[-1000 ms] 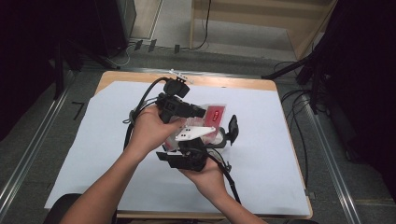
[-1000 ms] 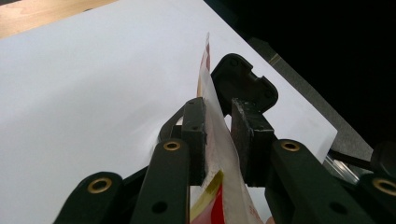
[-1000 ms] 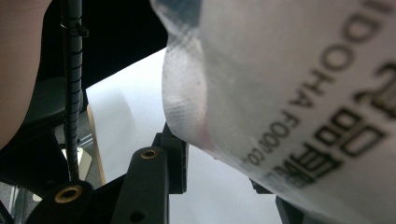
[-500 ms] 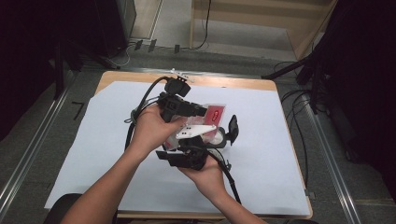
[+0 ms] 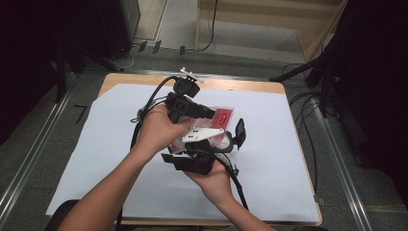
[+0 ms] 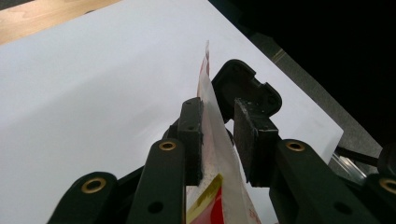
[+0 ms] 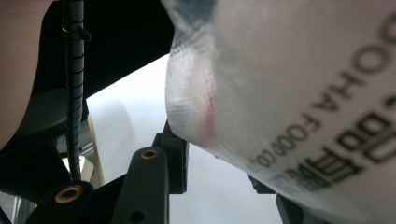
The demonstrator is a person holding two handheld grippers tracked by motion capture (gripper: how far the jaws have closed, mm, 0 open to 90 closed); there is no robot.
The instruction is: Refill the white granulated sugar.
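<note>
A person holds a red, white and clear plastic food packet [image 5: 225, 115] in the air over the white sheet [image 5: 96, 144]. In the left gripper view the packet [image 6: 212, 154] stands edge-on between the jaws of my left gripper [image 6: 217, 135], pressed against the left pad, with its puffy lower part filling the gap. My left gripper [image 5: 211, 114] points right. My right gripper [image 5: 231, 140] comes up from below, one jaw beside the packet's clear end. In the right gripper view the printed packet [image 7: 289, 93] lies across my right gripper [image 7: 219, 158] and hides its right jaw.
The white sheet covers most of a wooden table [image 5: 231, 84]. Black cables [image 5: 149, 103] trail from the grippers across the sheet. Metal rails [image 5: 38, 144] run along the floor beside the table, with dark equipment behind.
</note>
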